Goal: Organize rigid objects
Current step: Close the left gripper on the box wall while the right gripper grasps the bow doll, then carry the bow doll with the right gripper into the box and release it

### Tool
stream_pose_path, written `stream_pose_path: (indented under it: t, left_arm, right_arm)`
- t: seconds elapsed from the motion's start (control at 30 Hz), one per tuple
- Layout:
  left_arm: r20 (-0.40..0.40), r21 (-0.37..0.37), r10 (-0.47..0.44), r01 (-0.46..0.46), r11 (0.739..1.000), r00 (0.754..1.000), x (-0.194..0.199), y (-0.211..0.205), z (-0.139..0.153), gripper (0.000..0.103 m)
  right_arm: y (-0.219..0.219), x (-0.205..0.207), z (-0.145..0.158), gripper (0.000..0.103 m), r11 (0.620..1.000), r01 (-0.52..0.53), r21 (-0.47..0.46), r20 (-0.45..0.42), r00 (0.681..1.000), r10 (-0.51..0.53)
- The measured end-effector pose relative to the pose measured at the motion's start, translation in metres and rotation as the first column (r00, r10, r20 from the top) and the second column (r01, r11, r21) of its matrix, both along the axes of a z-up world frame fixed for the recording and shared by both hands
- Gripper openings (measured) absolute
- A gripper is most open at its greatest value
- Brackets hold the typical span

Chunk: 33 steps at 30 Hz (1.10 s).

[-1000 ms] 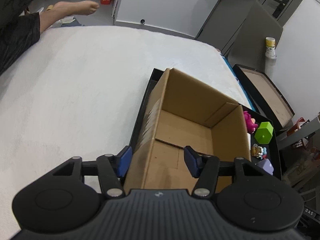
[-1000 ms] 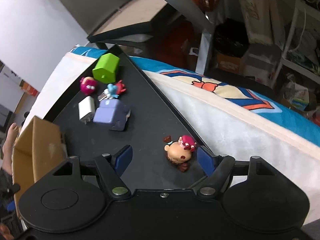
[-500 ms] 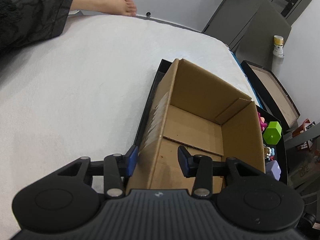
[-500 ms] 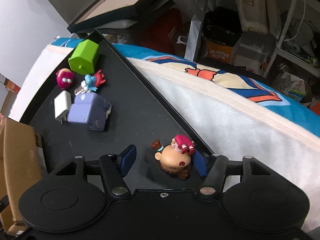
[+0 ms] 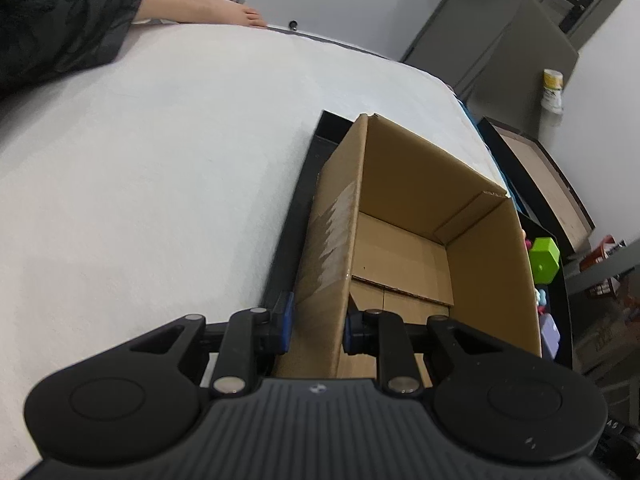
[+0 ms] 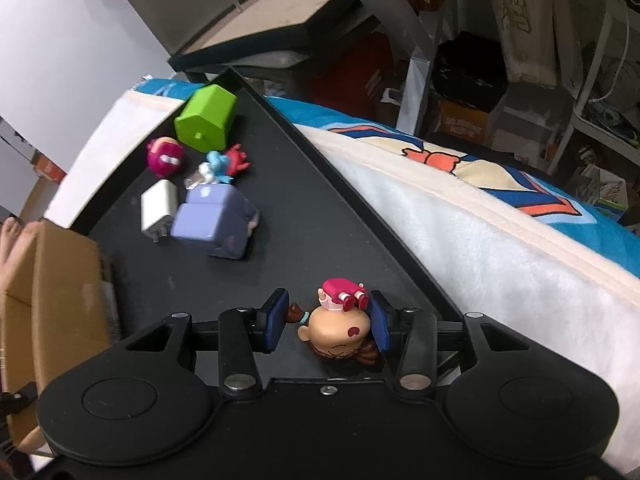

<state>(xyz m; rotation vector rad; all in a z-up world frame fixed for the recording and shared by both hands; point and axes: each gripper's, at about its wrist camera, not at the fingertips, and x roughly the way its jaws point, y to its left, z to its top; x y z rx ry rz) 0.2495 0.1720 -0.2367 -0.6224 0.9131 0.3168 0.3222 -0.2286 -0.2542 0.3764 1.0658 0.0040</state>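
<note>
The right tool (image 6: 326, 326) is closing its jaws around the doll figurine (image 6: 340, 330) lying on the black tray (image 6: 320, 216); it should be squeezing the head squarely before lifting. The left tool (image 5: 316, 322) is clamping the cardboard box (image 5: 400, 240) wall, steadying it. Farther off, other toys are waiting beside a green block (image 6: 206, 122), the tray resting on a white-blanketed bed (image 5: 140, 160) in a cluttered room.

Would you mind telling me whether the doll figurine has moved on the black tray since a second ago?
Cannot tell. The doll figurine sits by the same tray rim corner, but the view shifted; only the right gripper is clearly closing around it.
</note>
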Motion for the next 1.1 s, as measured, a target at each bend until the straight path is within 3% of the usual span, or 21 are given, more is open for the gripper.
stream_pose_path:
  t: [0.23, 0.53, 0.8, 1.1]
  left_arm:
    - [0.004, -0.005, -0.041, 0.041, 0.999, 0.999, 0.004, -0.008, 0.001, 0.023]
    - [-0.006, -0.018, -0.054, 0.054, 0.998, 0.999, 0.001, -0.014, 0.002, 0.023]
    - [-0.006, -0.043, -0.055, 0.054, 0.998, 0.998, 0.005, -0.015, -0.001, 0.023]
    - [-0.006, -0.065, -0.038, 0.037, 0.997, 0.999, 0.003, -0.014, -0.002, 0.023]
  right_arm:
    - [-0.002, -0.017, 0.022, 0.043, 0.998, 0.000, 0.062, 0.045, 0.999, -0.003]
    - [0.024, -0.032, 0.060, 0.043, 0.990, -0.098, 0.105, 0.124, 0.989, 0.084]
    - [0.073, -0.028, 0.105, 0.043, 0.966, -0.243, 0.092, 0.209, 0.953, 0.220]
    - [0.121, -0.011, 0.127, 0.043, 0.928, -0.368, 0.065, 0.235, 0.909, 0.344]
